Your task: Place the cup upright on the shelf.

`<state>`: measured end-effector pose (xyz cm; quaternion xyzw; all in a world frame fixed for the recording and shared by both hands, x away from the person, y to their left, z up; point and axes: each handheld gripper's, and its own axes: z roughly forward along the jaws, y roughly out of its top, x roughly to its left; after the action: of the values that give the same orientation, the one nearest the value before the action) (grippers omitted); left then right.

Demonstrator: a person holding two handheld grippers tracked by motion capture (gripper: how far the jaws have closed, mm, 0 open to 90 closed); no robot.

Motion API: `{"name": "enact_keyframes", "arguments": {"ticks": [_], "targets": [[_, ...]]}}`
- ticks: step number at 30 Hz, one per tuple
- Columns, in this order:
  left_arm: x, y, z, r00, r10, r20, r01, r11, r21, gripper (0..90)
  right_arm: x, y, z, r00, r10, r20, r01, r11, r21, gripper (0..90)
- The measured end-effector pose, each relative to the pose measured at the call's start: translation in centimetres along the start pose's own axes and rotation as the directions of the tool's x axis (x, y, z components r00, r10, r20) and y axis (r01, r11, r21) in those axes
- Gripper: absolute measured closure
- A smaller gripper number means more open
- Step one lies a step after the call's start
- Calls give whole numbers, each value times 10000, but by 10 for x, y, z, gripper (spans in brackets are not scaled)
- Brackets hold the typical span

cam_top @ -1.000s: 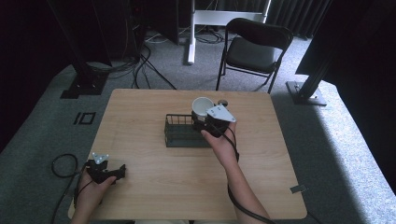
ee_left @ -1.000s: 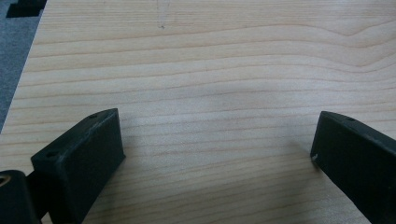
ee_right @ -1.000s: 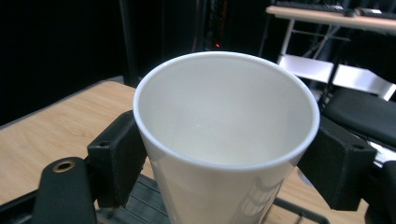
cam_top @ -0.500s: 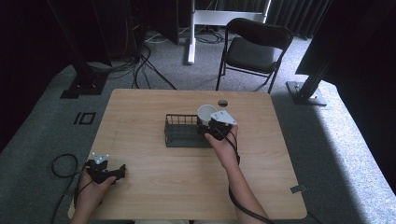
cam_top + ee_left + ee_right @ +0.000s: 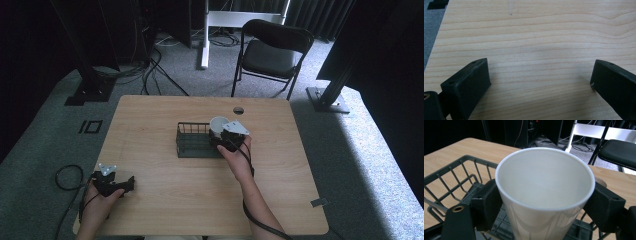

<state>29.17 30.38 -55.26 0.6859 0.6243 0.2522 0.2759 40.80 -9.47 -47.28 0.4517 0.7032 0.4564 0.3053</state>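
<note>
A white paper cup (image 5: 218, 123) (image 5: 544, 195) stands upright and empty inside the right end of a dark wire basket (image 5: 192, 141) (image 5: 454, 177) at the table's middle. My right gripper (image 5: 223, 140) (image 5: 544, 207) is shut on the cup, one black jaw on each side of its wall. My left gripper (image 5: 129, 184) (image 5: 539, 82) rests low at the table's front left corner. It stands open, its jaws wide apart over bare wood.
The wooden table (image 5: 150, 115) has a round cable hole (image 5: 238, 110) near its far edge. A black folding chair (image 5: 272, 52) stands beyond the table. Cables (image 5: 65, 175) trail off the front left. A small grey object (image 5: 317, 202) lies at the front right.
My right gripper has lowered the cup, moving slightly right and toward me, so the cup now sits down in the basket's right end. The left gripper has stayed still.
</note>
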Motion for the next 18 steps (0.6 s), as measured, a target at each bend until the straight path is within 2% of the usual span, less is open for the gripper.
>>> {"name": "enact_keyframes", "arguments": {"ticks": [7, 10, 11, 18], "targets": [[0, 0, 0, 10000, -1, 0, 1, 10000, -1, 28, -1, 0, 1, 9998, 109, -151, -109, 9999, 14, 201], [0, 0, 0, 10000, -2, -1, 2, 10000, -4, 28, -1, -1, 2, 9990, 250, -364, -245, 9996, 159, 115], [0, 0, 0, 10000, 1, -3, -1, 10000, -1, 28, 0, -1, 2, 9992, 137, -386, -130, 9997, 186, 115], [0, 0, 0, 10000, 1, 0, -1, 10000, 0, 28, -4, 1, -8, 9988, 160, -458, -159, 9999, 27, 114]]}}
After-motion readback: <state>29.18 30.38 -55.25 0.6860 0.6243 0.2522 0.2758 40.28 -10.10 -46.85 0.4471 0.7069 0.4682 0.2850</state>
